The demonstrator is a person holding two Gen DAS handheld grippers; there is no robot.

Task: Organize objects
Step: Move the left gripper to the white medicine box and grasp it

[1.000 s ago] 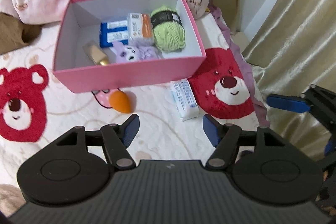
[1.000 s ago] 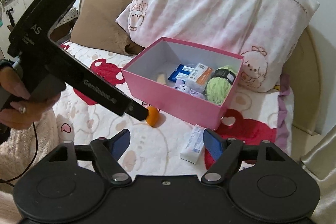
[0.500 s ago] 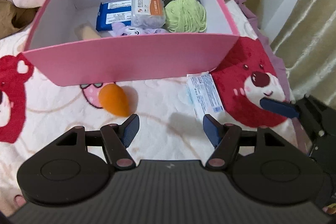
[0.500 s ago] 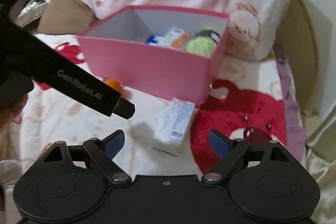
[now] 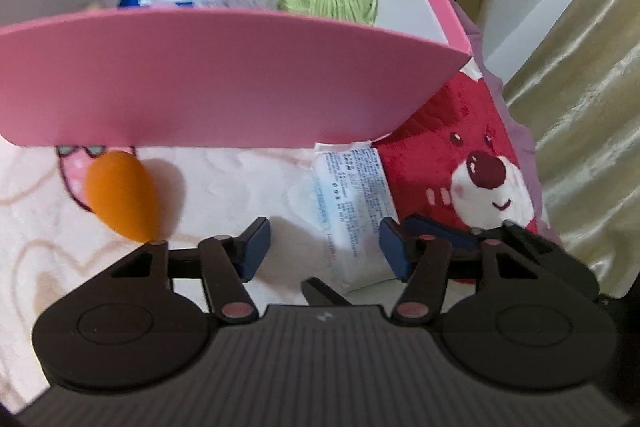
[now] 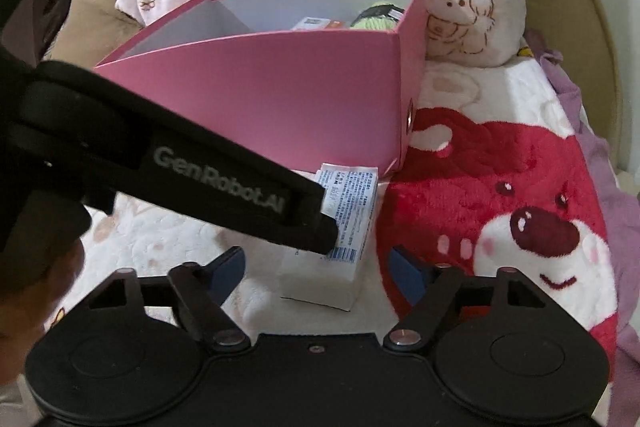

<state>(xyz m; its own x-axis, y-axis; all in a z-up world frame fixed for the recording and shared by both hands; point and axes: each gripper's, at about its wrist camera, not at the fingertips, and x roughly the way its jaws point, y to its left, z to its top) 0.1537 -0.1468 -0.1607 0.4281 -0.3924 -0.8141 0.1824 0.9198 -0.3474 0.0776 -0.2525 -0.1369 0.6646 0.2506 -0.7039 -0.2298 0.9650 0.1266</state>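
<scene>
Low over the bed, both the left gripper (image 5: 324, 247) and the right gripper (image 6: 316, 269) were spread wide, holding nothing, flanking the white tissue pack (image 6: 340, 239) lying against the pink box (image 6: 280, 99). An orange sponge (image 5: 120, 201) lay nearby, apart.

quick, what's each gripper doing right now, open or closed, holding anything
Left gripper: open, holding nothing, fingers either side of the white packet on the bed.
Right gripper: open, holding nothing, also lined up on the white packet.
</scene>
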